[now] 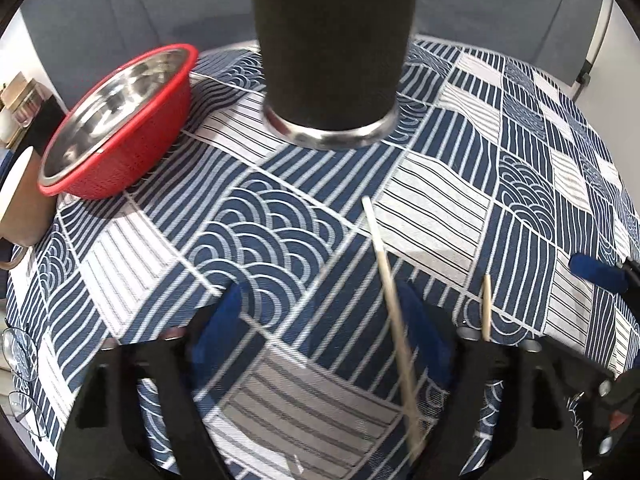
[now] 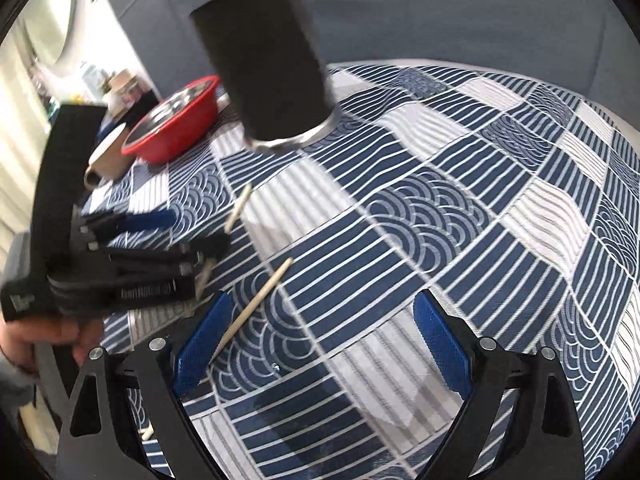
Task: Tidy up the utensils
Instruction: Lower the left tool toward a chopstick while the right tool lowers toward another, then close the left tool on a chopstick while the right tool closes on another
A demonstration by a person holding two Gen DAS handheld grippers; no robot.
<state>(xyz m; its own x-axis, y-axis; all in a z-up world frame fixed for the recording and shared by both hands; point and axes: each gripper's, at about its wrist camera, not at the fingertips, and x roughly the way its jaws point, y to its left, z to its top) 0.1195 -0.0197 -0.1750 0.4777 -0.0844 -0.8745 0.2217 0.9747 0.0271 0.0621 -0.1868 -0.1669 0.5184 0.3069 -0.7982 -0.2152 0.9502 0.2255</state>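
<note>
A tall black utensil holder (image 1: 334, 48) with a steel base stands on the patterned tablecloth; in the right wrist view (image 2: 268, 68) chopstick ends stick out of its top. My left gripper (image 1: 324, 336) is open, with one pale chopstick (image 1: 394, 312) lying between its blue fingers, near the right one. A second chopstick (image 1: 486, 306) lies just right of it. My right gripper (image 2: 322, 344) is open and empty above the cloth; a chopstick (image 2: 256, 306) lies by its left finger. The left gripper (image 2: 132, 256) shows at the left there, blurred.
A red colander with a steel bowl inside (image 1: 120, 124) sits at the back left, also in the right wrist view (image 2: 176, 124). A beige mug (image 1: 20, 200) stands beside it. Glasses (image 1: 20, 360) lie at the table's left edge. The right gripper's blue fingertip (image 1: 596, 270) shows at right.
</note>
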